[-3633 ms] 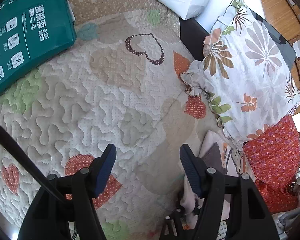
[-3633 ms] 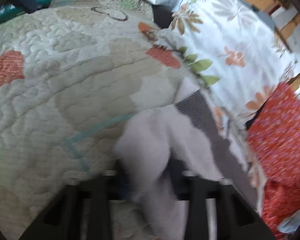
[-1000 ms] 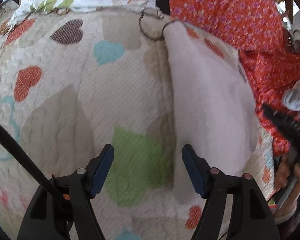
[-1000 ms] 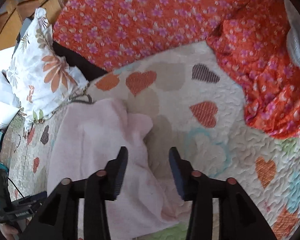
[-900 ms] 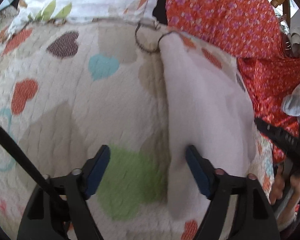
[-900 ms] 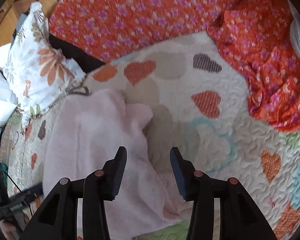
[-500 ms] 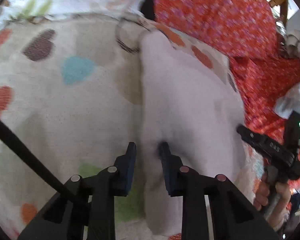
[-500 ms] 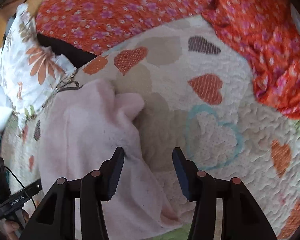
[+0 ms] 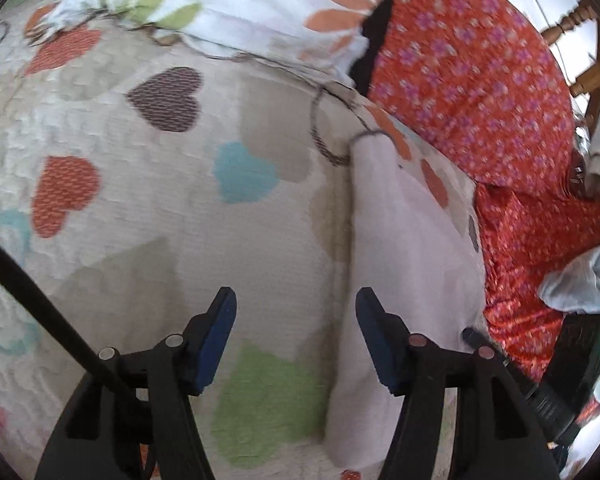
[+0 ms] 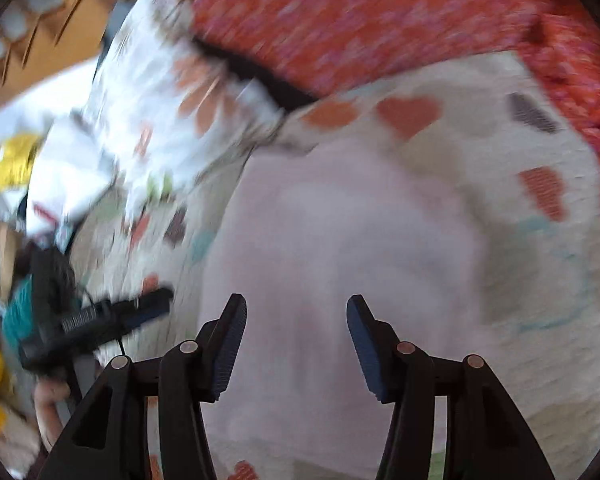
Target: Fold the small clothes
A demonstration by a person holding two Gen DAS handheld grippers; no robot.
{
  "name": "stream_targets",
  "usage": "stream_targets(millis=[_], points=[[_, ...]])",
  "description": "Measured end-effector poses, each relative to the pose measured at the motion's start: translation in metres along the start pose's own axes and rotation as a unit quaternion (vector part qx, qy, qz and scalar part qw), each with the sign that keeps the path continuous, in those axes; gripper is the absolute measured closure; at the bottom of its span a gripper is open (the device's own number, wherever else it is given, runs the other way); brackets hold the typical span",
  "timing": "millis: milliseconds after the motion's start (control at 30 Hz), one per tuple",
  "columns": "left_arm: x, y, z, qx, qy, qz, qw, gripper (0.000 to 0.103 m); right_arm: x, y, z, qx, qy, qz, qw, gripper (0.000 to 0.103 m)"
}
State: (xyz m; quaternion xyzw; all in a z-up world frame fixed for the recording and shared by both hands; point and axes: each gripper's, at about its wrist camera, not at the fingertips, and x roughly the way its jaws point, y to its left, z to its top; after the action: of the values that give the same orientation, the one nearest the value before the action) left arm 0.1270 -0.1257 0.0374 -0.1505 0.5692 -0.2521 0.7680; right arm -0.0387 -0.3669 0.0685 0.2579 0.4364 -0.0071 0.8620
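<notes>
Pale pink garment (image 9: 404, 240): soft, matt, fleecy cloth. Quilt (image 9: 148, 216): stitched, puckered cotton, showing a rough matt texture. Orange floral fabric (image 9: 480, 80): thin smooth printed cloth. Chair spindles (image 9: 572, 20): turned, varnished wood, catching light. Gripper fingers (image 9: 216, 336): matt black plastic.

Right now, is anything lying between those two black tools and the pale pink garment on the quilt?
Nothing visible does. The pale pink garment lies flat on the heart quilt. The right tool hangs over it, open and empty. The left tool, its jaws opening, sits at its edge.
</notes>
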Motion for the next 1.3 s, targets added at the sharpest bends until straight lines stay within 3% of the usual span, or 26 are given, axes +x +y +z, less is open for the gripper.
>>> stream_targets(millis=[167,267,367,433,467,600,700,800,967,1067,1167,1233,1300], points=[[-0.016,0.025,0.004,-0.023,-0.009,0.005,0.9997,0.042,0.02,0.07,-0.02,-0.13,-0.003,-0.074,0.989,0.046],[-0.024,0.034,0.006,-0.026,-0.021,0.018,0.9993,0.042,0.029,0.094,-0.025,-0.147,0.0,-0.088,0.985,0.044],[-0.032,0.042,0.003,-0.028,-0.024,0.022,0.9991,0.042,0.057,0.095,-0.02,-0.138,0.02,-0.156,0.978,0.043],[-0.036,0.045,-0.001,-0.026,-0.023,0.022,0.9992,0.042,0.077,0.079,-0.018,-0.103,0.051,-0.148,0.982,0.042],[-0.038,0.046,-0.003,-0.022,-0.023,0.024,0.9992,0.042,0.078,0.077,-0.018,-0.091,0.042,-0.143,0.985,0.045],[-0.044,0.051,-0.008,-0.003,-0.023,0.041,0.9989,0.042,0.07,0.08,-0.014,-0.073,0.026,-0.136,0.988,0.073],[-0.047,0.059,-0.011,-0.005,-0.023,0.05,0.9985,0.042,0.058,0.078,-0.008,-0.043,0.014,-0.102,0.994,0.078],[-0.048,0.067,-0.012,-0.008,-0.02,0.055,0.9983,0.042,0.055,0.096,-0.003,-0.053,-0.001,-0.085,0.995,0.078],[-0.046,0.075,-0.014,-0.018,-0.011,0.06,0.998,0.042,0.074,0.11,-0.011,-0.065,0.016,-0.074,0.995,0.078],[-0.044,0.073,-0.013,-0.025,-0.009,0.054,0.9982,0.042,0.077,0.102,-0.013,-0.05,0.019,-0.048,0.997,0.069],[-0.044,0.062,-0.012,-0.029,-0.011,0.038,0.9988,0.041,0.057,0.09,0.0,-0.033,0.031,-0.005,0.999,0.068],[-0.044,0.045,-0.013,-0.009,-0.015,0.028,0.9995,0.038,0.026,0.078,0.009,-0.033,0.011,0.017,0.999,0.063],[-0.044,0.028,-0.017,0.019,-0.02,0.025,0.9993,0.034,-0.005,0.064,0.013,-0.044,-0.014,-0.018,0.999,0.059]])
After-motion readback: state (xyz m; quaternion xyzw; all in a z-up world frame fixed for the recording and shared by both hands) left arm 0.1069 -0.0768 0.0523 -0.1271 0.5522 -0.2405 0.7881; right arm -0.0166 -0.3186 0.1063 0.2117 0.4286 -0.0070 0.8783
